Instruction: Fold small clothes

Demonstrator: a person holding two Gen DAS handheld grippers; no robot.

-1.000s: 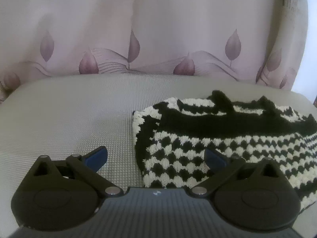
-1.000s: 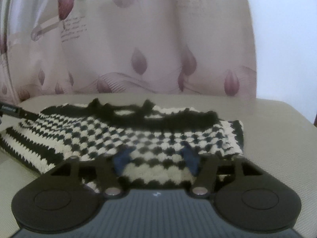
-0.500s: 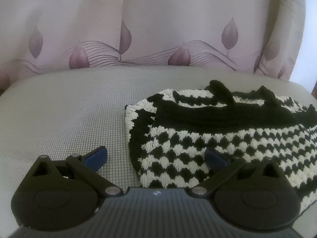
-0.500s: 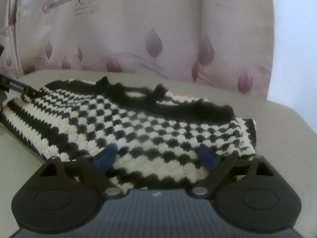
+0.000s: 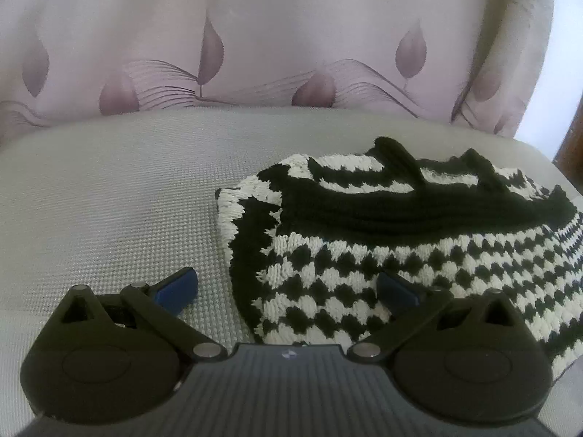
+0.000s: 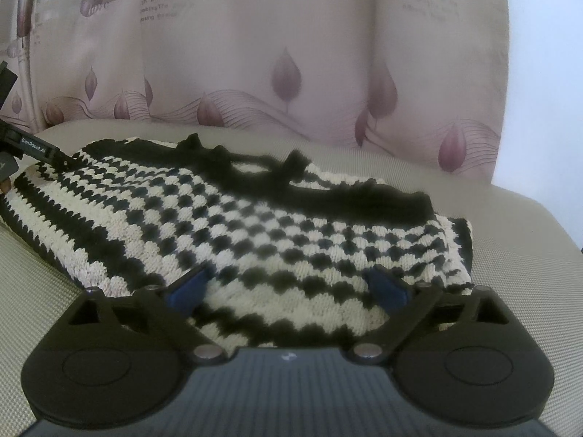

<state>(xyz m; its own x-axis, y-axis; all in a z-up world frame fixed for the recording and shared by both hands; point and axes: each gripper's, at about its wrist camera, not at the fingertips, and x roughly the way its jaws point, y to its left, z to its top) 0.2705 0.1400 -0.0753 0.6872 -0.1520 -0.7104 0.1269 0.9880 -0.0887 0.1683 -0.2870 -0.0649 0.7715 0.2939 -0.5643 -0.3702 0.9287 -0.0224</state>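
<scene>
Right gripper (image 6: 288, 287) has gone from half-closed to wide over the folded black-and-white knit garment (image 6: 255, 225); jaws are opening, fabric lies under and between the blue pads (image 6: 186, 291) with no squeeze on it. Left gripper (image 5: 288, 289) has crept closer to the knit's left end, jaws apart, one pad over knit, the other over grey mesh surface (image 5: 109, 200). Garment lies flat on that surface, in front of the leaf-print curtain (image 5: 255, 36).
</scene>
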